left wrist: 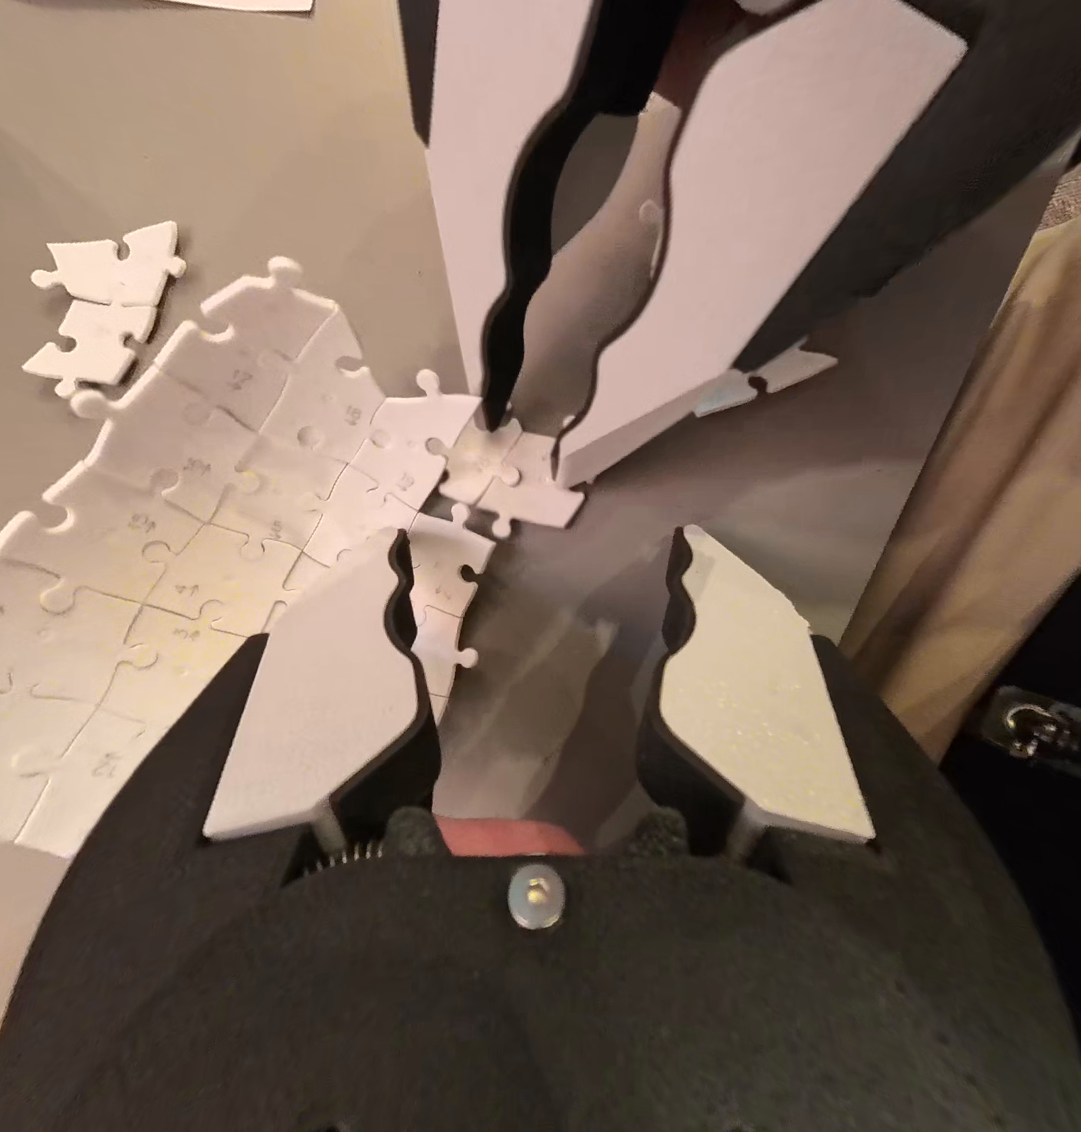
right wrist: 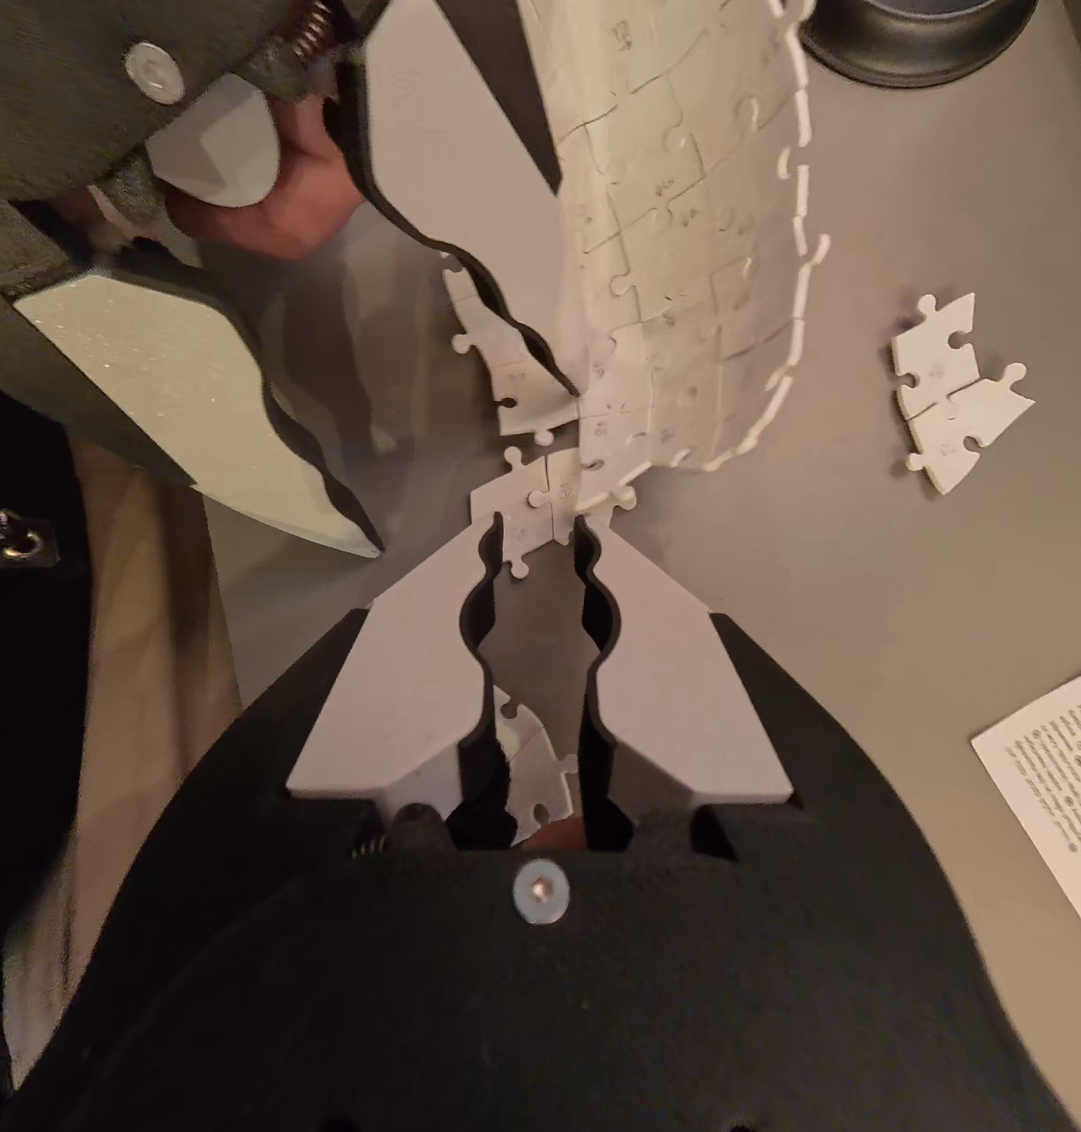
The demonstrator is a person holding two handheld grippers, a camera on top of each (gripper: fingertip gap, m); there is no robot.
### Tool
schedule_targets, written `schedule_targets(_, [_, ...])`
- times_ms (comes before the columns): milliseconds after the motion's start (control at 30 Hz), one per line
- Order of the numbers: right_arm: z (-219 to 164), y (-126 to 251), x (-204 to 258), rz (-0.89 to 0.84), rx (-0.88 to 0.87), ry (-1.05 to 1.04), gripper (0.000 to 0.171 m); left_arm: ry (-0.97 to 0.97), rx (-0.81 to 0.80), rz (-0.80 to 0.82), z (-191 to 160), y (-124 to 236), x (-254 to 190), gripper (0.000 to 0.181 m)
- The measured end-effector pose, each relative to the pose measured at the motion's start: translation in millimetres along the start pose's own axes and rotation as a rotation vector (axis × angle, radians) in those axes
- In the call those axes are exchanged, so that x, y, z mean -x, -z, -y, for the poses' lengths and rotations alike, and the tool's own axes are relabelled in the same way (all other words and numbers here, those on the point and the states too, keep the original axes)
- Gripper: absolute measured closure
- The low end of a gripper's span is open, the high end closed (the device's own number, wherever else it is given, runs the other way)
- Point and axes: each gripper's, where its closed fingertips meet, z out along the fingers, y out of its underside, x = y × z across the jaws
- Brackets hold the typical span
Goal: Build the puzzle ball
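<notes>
The right gripper [right wrist: 536, 520] has its white fingers parted a little, their tips resting against a joined pair of white puzzle pieces [right wrist: 541, 499] at the near end of the assembled puzzle sheet [right wrist: 685, 294]; whether it is actually pinching that pair or only pressing on it, I cannot tell. Facing it, the left gripper [left wrist: 541, 539] stands wide open with nothing between its fingers, one tip lying over the sheet's edge and the other above the bare grey table [left wrist: 250, 153]. The sheet, a large curved patch of interlocked white pieces with faint pencil marks on them, lies flat on the table and stretches away from both grippers. A short strip of joined pieces [right wrist: 513, 380] sits just beside the pair, with a narrow gap between them. Off to the side, well apart from the sheet, two loose linked pieces [right wrist: 954, 392] lie on the table. A printed paper [right wrist: 1052, 790] rests near the table's edge, and a dark round object [right wrist: 905, 43] sits beyond the sheet.
</notes>
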Motion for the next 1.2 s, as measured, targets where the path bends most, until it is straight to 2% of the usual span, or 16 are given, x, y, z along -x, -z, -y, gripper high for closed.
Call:
schedule_targets(400, [1,3,3,0.021,-0.012,0.018,0.155,-0.047,0.009,-0.032,3,-2,5,0.100])
schedule_targets(633, [19,20,-7,-0.005,-0.118,-0.008,0.156,-0.101,0.009,-0.046,3,-2,9,0.103])
schedule_targets(1033, [13,26,-9,-0.015,-0.095,0.008,0.161,-0.234,-0.019,-0.092,9,-4,12,0.109])
schedule_targets(1200, [24,31,-2,0.003,-0.156,0.023,0.160,-0.315,-0.026,-0.119,12,-5,13,0.108])
